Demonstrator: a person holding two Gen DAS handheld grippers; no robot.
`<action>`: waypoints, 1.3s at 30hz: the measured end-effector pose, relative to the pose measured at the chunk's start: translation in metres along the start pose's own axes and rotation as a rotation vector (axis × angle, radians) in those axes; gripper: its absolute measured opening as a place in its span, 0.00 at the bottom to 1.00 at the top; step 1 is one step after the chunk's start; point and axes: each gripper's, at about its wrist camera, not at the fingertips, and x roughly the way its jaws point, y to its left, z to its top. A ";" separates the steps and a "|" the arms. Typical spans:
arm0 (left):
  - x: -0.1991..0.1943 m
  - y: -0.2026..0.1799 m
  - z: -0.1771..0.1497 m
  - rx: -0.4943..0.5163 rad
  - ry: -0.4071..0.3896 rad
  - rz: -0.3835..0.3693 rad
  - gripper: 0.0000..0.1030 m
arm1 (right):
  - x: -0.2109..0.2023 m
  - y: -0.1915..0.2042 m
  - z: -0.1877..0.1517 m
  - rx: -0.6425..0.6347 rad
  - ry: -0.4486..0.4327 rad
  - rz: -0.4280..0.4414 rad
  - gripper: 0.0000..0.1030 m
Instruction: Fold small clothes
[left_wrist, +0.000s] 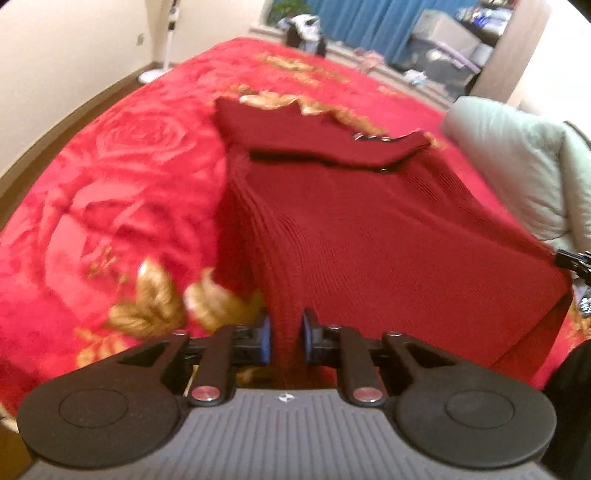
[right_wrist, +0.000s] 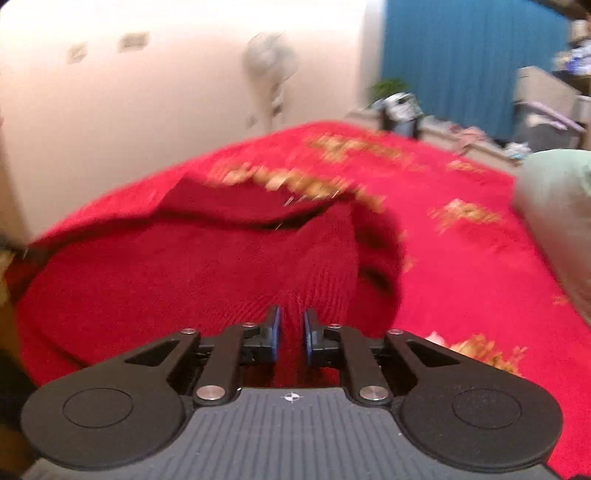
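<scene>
**A:** what can't you make out here? right wrist view is smeared with blur, so the gold blanket pattern and the fan (right_wrist: 271, 74) by the wall are mush. The sweater's near hem is hidden behind both gripper bodies.

**B:** count-wise: one dark red knit sweater (left_wrist: 369, 229) on the red rose blanket (left_wrist: 110, 177), one pale green pillow (left_wrist: 517, 162), two grippers. Left gripper (left_wrist: 286, 338) pinches a bunched fold of the knit, and the right gripper (right_wrist: 291, 334) has cloth squeezed between its blue pads too.
</scene>
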 end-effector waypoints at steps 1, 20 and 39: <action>0.001 0.004 0.002 -0.007 -0.012 0.019 0.21 | 0.002 -0.003 -0.004 -0.003 -0.008 -0.023 0.17; 0.087 -0.017 0.075 -0.098 -0.005 0.130 0.33 | 0.200 -0.105 -0.009 0.284 0.171 -0.131 0.13; 0.140 -0.055 0.109 -0.087 0.031 0.168 0.33 | 0.165 -0.306 0.009 0.768 -0.054 -0.297 0.50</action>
